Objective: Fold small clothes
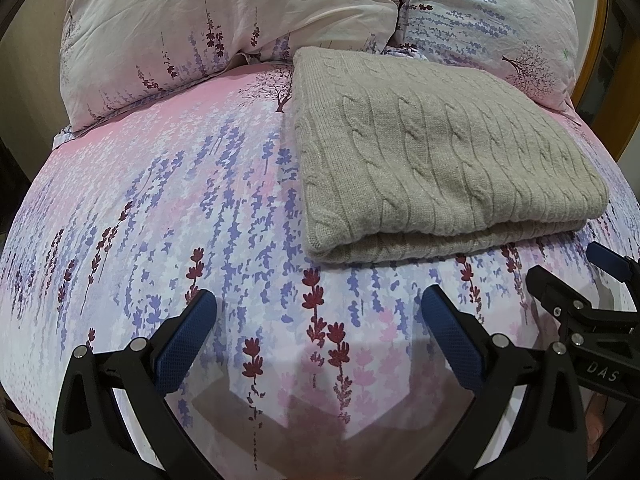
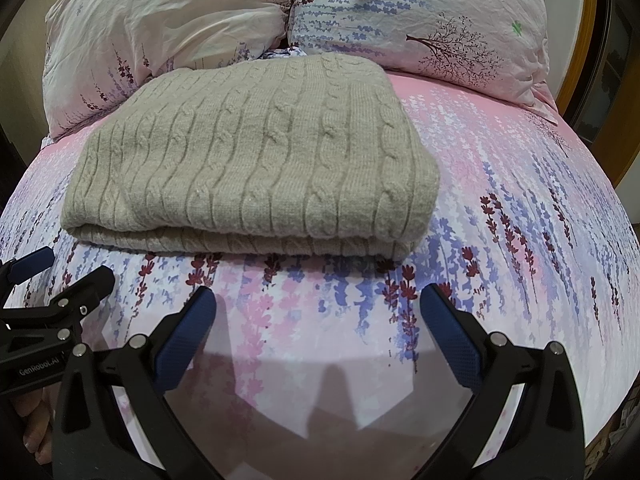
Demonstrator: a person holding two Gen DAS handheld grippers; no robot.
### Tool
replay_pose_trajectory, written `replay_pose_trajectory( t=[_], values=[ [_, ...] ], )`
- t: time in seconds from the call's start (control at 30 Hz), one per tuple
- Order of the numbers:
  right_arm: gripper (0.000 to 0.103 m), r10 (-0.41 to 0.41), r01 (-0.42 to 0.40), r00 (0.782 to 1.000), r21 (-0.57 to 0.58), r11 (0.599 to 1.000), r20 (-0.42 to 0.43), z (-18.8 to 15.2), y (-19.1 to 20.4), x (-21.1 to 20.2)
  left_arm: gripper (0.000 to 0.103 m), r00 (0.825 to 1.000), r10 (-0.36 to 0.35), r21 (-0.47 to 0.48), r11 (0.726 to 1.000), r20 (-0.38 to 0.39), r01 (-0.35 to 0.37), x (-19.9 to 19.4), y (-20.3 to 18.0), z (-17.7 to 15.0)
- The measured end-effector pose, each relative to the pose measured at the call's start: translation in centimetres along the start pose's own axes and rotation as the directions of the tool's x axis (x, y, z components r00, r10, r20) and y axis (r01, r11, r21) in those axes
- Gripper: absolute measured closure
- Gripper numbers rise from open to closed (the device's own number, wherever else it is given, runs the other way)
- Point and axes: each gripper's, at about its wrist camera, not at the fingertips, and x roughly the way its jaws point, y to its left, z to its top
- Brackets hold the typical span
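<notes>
A beige cable-knit sweater [image 1: 432, 152] [image 2: 248, 160] lies folded in a neat rectangle on the bed, its folded edge toward me. My left gripper [image 1: 320, 312] hovers open over the sheet, short of the sweater's near left corner, with nothing between its blue pads. My right gripper [image 2: 318, 308] is open too, just short of the sweater's near right edge, and holds nothing. Each gripper shows at the edge of the other's view: the right one [image 1: 568, 280] beside the left, the left one [image 2: 64, 276] beside the right.
The bed sheet [image 1: 160, 208] [image 2: 520, 200] is pink and lilac with a flower print. Two pillows [image 1: 208, 28] [image 2: 420, 12] in matching fabric lean behind the sweater. A wooden frame [image 2: 580, 40] stands at the far right. A hand [image 2: 36, 432] shows at lower left.
</notes>
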Motion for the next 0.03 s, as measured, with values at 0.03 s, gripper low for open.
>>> replay_pose_trajectory(
  t=[0.03],
  values=[
    [0.002,0.000,0.000,1.000,0.000,1.000,0.000,0.00,0.00,0.00,0.001,1.000,0.000,0.000,1.000,0.000,0.000,-0.01,-0.02,-0.01]
  ],
)
